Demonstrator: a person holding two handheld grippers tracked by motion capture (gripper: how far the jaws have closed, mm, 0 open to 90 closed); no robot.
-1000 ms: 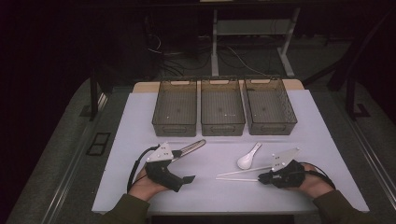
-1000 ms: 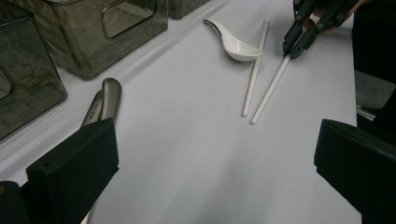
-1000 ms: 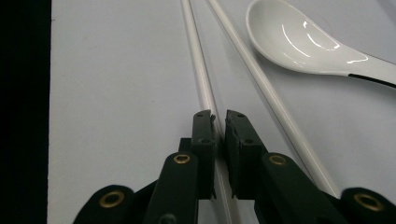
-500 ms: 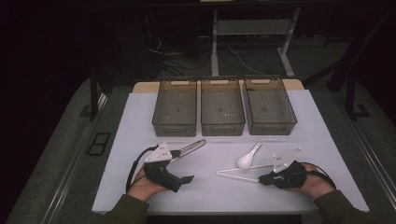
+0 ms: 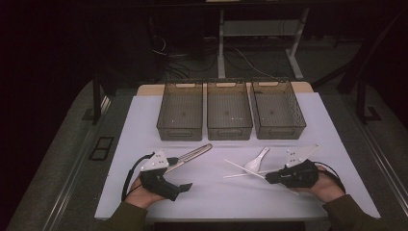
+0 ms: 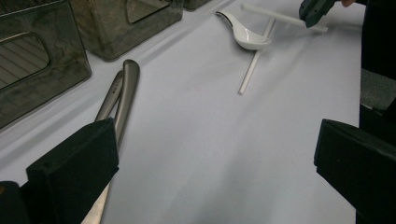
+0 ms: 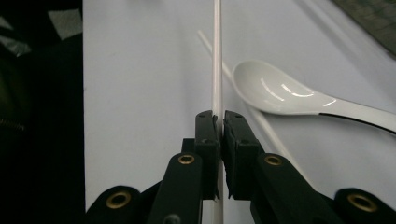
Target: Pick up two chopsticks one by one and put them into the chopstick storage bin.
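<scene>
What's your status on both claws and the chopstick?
Right claw shut on white chopstick. Left claw open, beside metal tongs. Second chopstick crosses underneath, spoon alongside.

White chopstick, white spoon, black tongs, white table.

room: dark | floor: grey | desk frame: white, cables beneath

A white tabletop carries three dark see-through bins side by side along its far edge. Nearer, left of centre, two metal utensil handles lie together. Right of centre, a white soup spoon lies beside two crossed white chopsticks, one gripped between black jaws
</scene>
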